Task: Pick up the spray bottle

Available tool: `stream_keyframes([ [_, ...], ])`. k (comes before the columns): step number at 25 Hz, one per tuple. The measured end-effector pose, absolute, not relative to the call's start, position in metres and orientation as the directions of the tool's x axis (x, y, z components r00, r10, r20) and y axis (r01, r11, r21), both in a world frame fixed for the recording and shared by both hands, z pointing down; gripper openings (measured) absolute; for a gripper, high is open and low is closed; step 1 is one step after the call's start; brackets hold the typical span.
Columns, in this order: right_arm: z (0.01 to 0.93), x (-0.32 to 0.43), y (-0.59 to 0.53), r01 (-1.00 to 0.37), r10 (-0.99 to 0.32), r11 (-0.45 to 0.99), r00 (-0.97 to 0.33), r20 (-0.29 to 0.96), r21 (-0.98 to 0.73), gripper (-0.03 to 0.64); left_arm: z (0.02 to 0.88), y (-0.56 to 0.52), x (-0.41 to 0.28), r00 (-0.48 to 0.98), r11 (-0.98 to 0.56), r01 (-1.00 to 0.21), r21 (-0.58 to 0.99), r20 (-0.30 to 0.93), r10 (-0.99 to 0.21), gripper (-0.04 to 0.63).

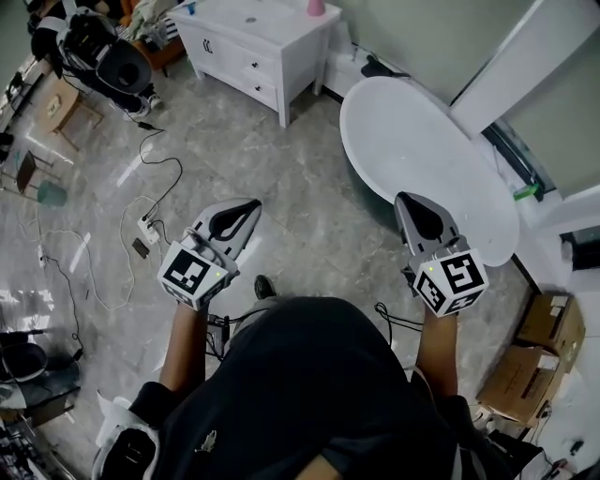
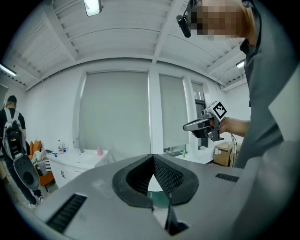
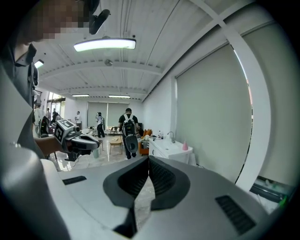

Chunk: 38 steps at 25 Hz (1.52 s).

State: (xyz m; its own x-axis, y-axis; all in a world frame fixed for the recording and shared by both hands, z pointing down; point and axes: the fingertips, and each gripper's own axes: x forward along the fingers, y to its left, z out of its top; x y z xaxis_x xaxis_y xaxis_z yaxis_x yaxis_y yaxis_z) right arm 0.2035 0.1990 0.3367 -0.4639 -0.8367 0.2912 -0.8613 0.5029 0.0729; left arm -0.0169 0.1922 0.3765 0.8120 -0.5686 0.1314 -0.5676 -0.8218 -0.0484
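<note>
No readable writing in shot right now.
The cubes on the left tool (image 1: 251, 203) and the right tool (image 1: 403, 199) show only black-and-white square marker patterns, and over at the edge a pale label on the cardboard box (image 1: 549, 328) is far too small to read.

Saw pale grey shells with black ribbed pads on the left gripper (image 1: 246, 208) and the right gripper (image 1: 409, 202), plus black-and-white square-patterned marker cubes (image 1: 195, 274). Noted a plain white oval worktop (image 1: 394, 131), a white cabinet (image 1: 253, 52) with a pink bottle (image 1: 316, 7), a grey marbled floor (image 1: 309, 216) and brown cardboard boxes (image 1: 530, 361).
</note>
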Motion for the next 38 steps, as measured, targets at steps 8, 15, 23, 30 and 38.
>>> stream_keyframes([
  [8,0.337,0.157,0.165,-0.878,-0.849,0.474,-0.435,0.299,0.071,0.009,0.373,0.157,-0.059,0.838,-0.847,-0.53,-0.038,0.131,-0.53,0.003],
  [15,0.335,0.113,0.148,-0.871,-0.85,0.483,-0.44,0.291,0.093,0.008,0.38,0.146,-0.102,0.829,-0.837,-0.547,-0.023,0.121,-0.546,0.003],
  [23,0.332,0.071,0.127,-0.862,-0.844,0.494,-0.444,0.301,0.113,0.009,0.385,0.125,-0.138,0.837,-0.844,-0.536,-0.028,0.112,-0.535,0.003],
  [30,0.333,0.084,0.109,-0.856,-0.837,0.504,-0.453,0.308,0.111,0.008,0.385,0.113,-0.126,0.825,-0.832,-0.555,-0.016,0.116,-0.553,0.003],
  [38,0.337,0.123,0.087,-0.829,-0.808,0.552,-0.507,0.301,0.085,0.008,0.383,0.108,-0.079,0.809,-0.819,-0.572,-0.04,0.135,-0.572,0.003],
])
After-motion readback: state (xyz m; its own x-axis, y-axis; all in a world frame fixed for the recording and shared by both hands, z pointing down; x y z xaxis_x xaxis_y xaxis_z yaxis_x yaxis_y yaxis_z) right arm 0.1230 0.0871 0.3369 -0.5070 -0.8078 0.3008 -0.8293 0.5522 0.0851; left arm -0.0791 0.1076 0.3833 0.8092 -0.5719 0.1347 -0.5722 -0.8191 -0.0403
